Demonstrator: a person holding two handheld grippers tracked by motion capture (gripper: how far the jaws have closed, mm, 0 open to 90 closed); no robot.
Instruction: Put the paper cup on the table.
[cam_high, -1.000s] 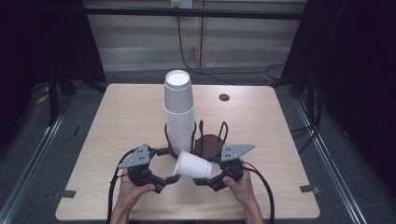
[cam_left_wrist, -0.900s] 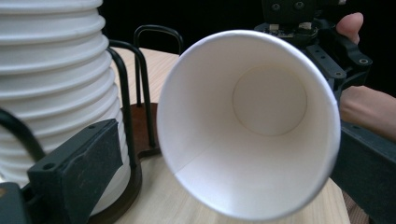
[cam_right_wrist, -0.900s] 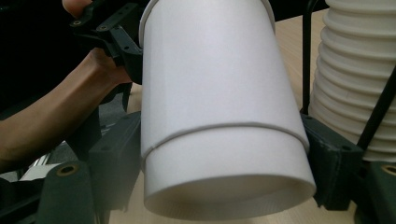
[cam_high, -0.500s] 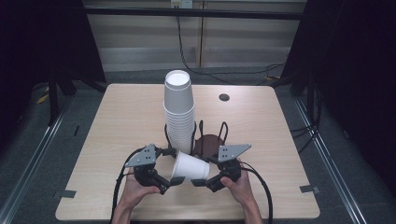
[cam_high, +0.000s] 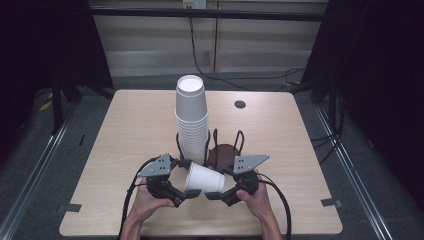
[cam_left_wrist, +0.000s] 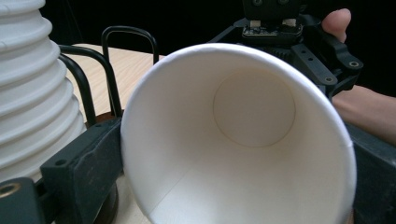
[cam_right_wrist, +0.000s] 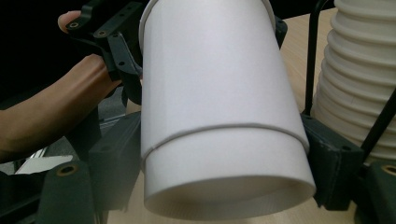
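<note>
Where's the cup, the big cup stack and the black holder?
cup (cam_high: 204, 179), high view, its side wall.
cup stack (cam_high: 191, 117), high view, upper side.
holder (cam_high: 240, 136), high view, a wire loop.

No text, label, brand, number or sign can be read anywhere in these pictures. The white paper cup (cam_high: 202, 179) at lower centre of the high view is plain on its outer wall and inside, and the stack of white cups (cam_high: 192, 117) above it at centre frame carries no print. The black gripper bodies show only screws and holes.
</note>
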